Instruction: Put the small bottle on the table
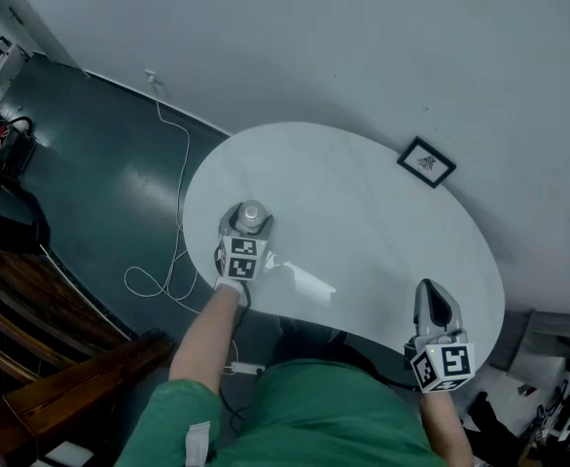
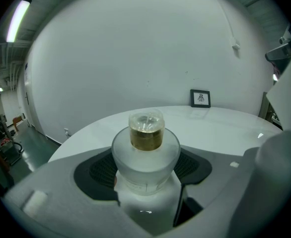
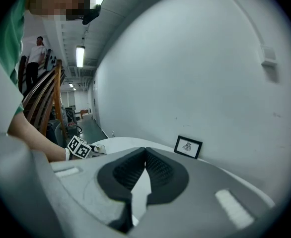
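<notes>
Jaws of the left gripper (image 1: pixel 249 224) are standing wide and pressing on the shoulders of the small frosted bottle (image 2: pixel 145 157), holding it upright over the white table (image 1: pixel 363 241) near its nine o'clock edge. Whether its base is touching, I cannot tell. The right gripper (image 3: pixel 145 150) is idling at five o'clock, its jaws closed together on nothing. The placing step seems to be in hand. The next move is calling for seating the bottle, then opening the jaws and backing straight off.

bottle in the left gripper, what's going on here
A person holds a gripper in each hand. The left gripper is closed on the bottle, which stands upright at the left side of the white table. Whether the bottle already rests on the top is unclear. The right gripper is shut and empty at the table's near right edge. A picture stands at the far edge by the wall.
</notes>
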